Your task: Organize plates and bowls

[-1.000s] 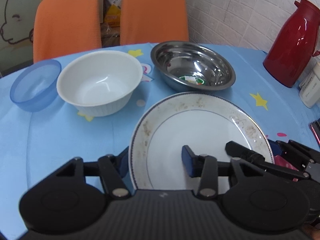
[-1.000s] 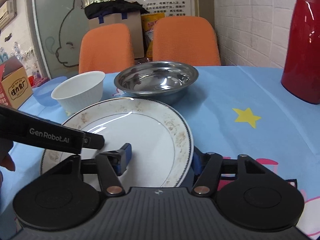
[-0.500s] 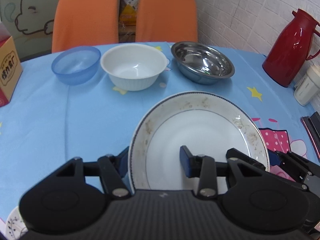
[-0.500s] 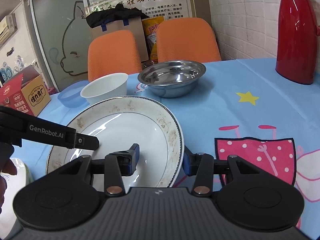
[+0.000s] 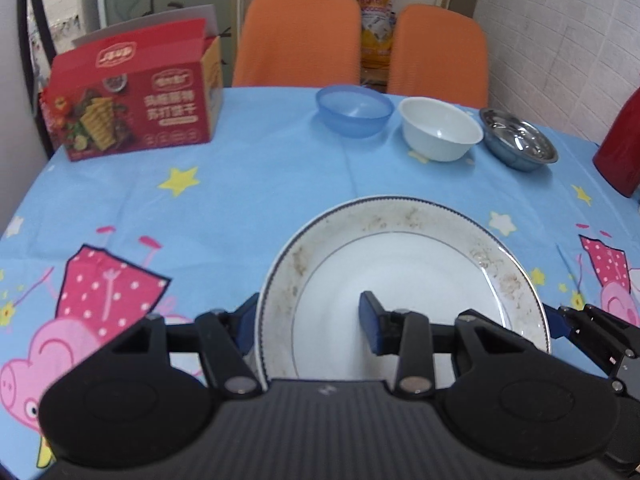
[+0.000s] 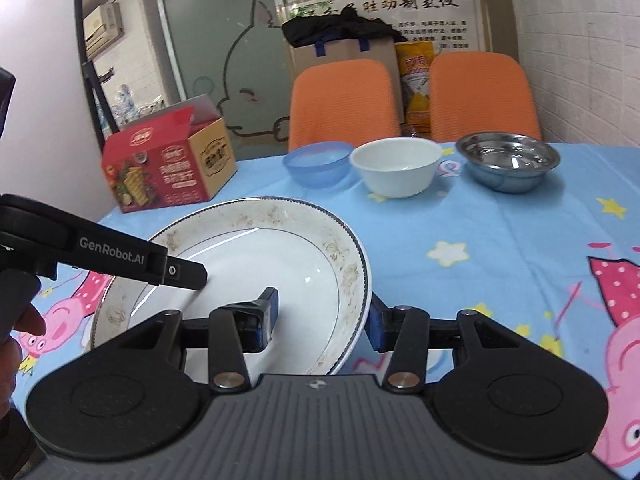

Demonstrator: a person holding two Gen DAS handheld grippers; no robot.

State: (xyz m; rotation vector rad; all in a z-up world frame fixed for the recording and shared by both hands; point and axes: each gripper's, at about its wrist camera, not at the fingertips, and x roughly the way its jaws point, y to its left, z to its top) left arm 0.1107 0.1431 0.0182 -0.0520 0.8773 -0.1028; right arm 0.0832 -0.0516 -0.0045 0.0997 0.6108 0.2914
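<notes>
A large white plate [image 5: 404, 276] with a blue-trimmed, speckled rim is held above the table by both grippers. My left gripper [image 5: 308, 326] is shut on its left rim, one finger under, one on top. My right gripper [image 6: 322, 316] is shut on the plate's [image 6: 256, 264] right rim. A blue plastic bowl [image 5: 354, 114], a white bowl [image 5: 440, 128] and a steel bowl [image 5: 518, 144] stand in a row at the table's far side; they also show in the right wrist view as blue bowl [image 6: 316, 162], white bowl [image 6: 396, 166], steel bowl [image 6: 508, 160].
A red snack box [image 5: 136, 104] stands at the far left of the round table with its blue cartoon cloth [image 5: 240, 200]. A red thermos [image 5: 620, 148] stands at the right edge. Two orange chairs [image 5: 300, 36] are behind the table.
Both grippers have carried the plate back and up, away from the bowls, which now look smaller and farther. The red box has come into view.
</notes>
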